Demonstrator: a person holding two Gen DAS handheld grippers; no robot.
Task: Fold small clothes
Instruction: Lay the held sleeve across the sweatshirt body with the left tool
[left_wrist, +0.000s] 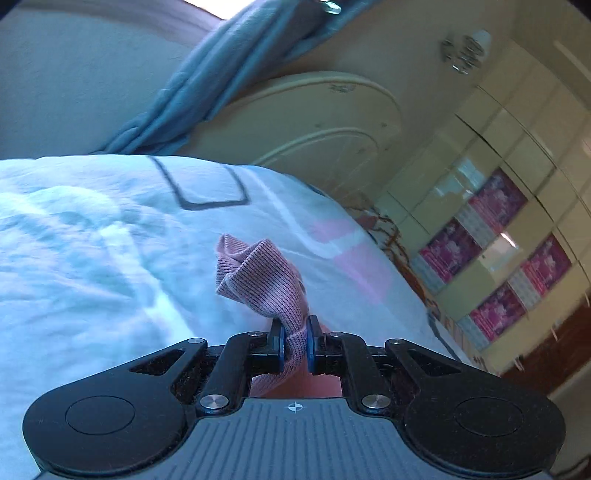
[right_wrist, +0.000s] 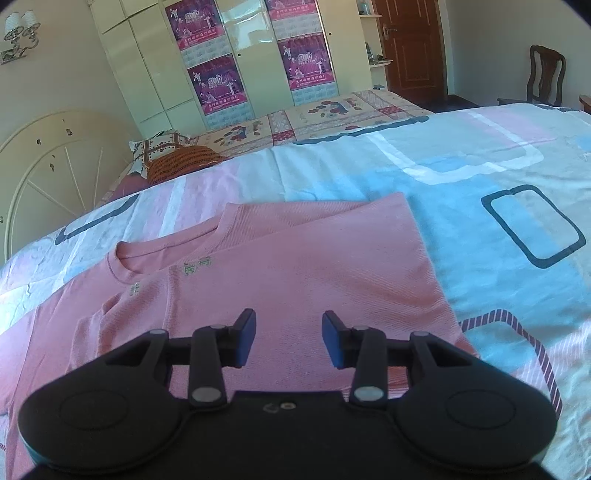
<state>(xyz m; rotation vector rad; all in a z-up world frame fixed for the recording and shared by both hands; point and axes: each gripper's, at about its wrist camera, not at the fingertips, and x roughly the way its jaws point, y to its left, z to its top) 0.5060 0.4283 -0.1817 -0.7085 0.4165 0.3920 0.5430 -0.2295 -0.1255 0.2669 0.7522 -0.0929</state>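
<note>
The left hand-held gripper (left_wrist: 294, 345) clamps a bunch of the pink shirt (right_wrist: 295, 266); the right hand-held gripper (right_wrist: 289, 338) hovers apart above it; wardrobe posters (right_wrist: 218, 83) read "2010".

Pink ribbed shirt (right_wrist: 295, 280) lies flat on bed (one edge lifted, bunched).

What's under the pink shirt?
The pink shirt lies on a bedspread with blue, pink and white shapes. The part of the bedspread right under the shirt is covered, so anything there can't be seen.
</note>
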